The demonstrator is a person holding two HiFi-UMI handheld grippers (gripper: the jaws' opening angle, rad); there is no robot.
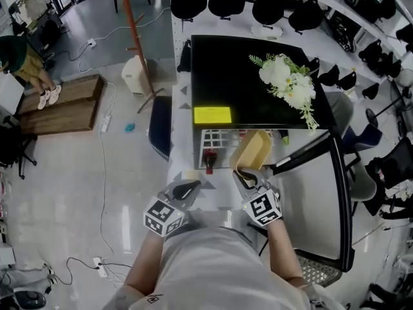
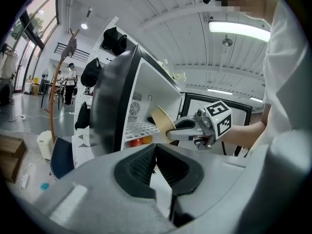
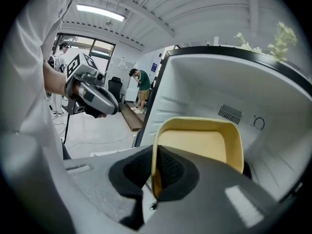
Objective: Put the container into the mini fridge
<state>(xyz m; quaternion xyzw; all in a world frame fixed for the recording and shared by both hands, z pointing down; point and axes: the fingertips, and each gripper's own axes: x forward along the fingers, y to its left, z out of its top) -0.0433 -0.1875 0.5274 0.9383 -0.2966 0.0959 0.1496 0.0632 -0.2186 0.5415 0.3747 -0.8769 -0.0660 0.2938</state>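
container: yellow open tub (image 3: 197, 145), tilted, at the open front of the mini fridge (image 1: 226, 76), just over its wire shelf (image 1: 216, 137), not set down
handling: looks empty, so probably light; thin stiff plastic, smooth rim, may pivot in a one-edge pinch
hold: the rim farthest from the fridge cavity, wall between the fingers
right gripper (image 3: 155, 182): fingers clamped on that rim, one inside, one outside
right arm: forearm stretched toward the fridge front, marker cube up, gripper aimed into the cavity
left gripper (image 2: 156, 167): fingers together, nothing between them
left arm: low before the fridge front, apart from the container
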